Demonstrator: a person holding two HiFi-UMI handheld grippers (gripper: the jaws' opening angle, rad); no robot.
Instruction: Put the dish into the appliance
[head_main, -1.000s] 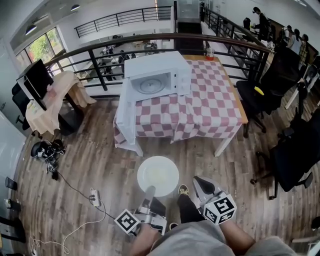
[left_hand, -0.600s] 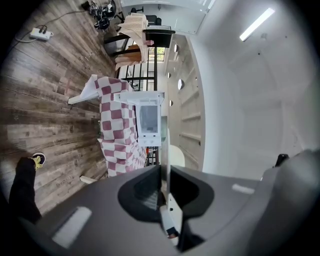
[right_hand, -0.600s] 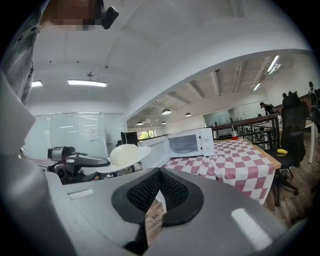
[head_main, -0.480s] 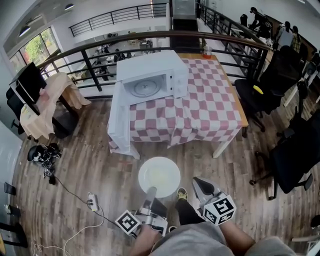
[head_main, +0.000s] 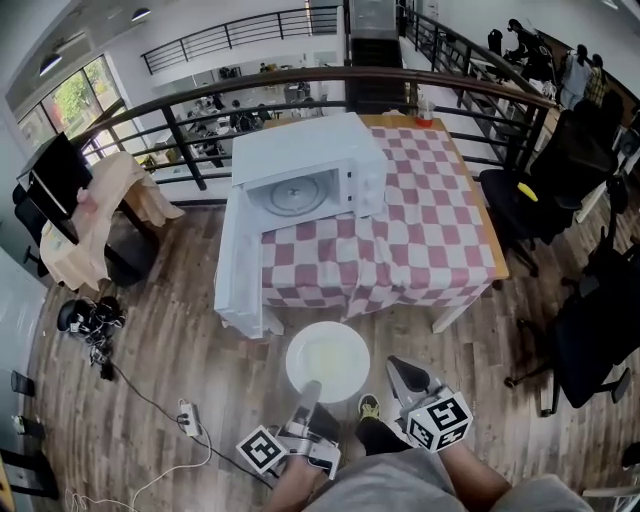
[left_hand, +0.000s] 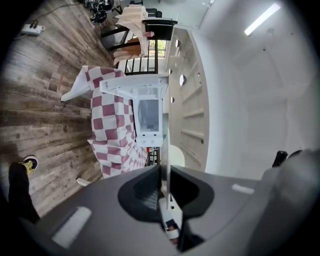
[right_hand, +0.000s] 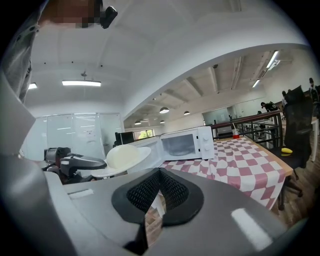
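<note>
A white dish (head_main: 325, 355) hangs over the wooden floor in the head view, with my left gripper (head_main: 308, 388) shut on its near rim. In the left gripper view the dish (left_hand: 176, 156) shows edge-on between the closed jaws of my left gripper (left_hand: 164, 172). The white microwave (head_main: 305, 170) stands on the checkered table (head_main: 420, 230), its door (head_main: 238, 265) swung wide open and its cavity bare. My right gripper (head_main: 398, 365) rides beside the dish on the right, shut and holding nothing. The right gripper view shows the dish (right_hand: 125, 155) left of the microwave (right_hand: 182, 144), beyond my right gripper (right_hand: 159, 172).
The open door juts over the table's left front corner. Black office chairs (head_main: 560, 200) crowd the right side. A dark railing (head_main: 300, 78) runs behind the table. A power strip with cable (head_main: 188, 420) lies on the floor at left. A red-topped cup (head_main: 422, 105) stands on the far table edge.
The table and microwave have come closer and lower in the head view. Both grippers and the dish have advanced toward the table front. The grip on the dish is unchanged.
</note>
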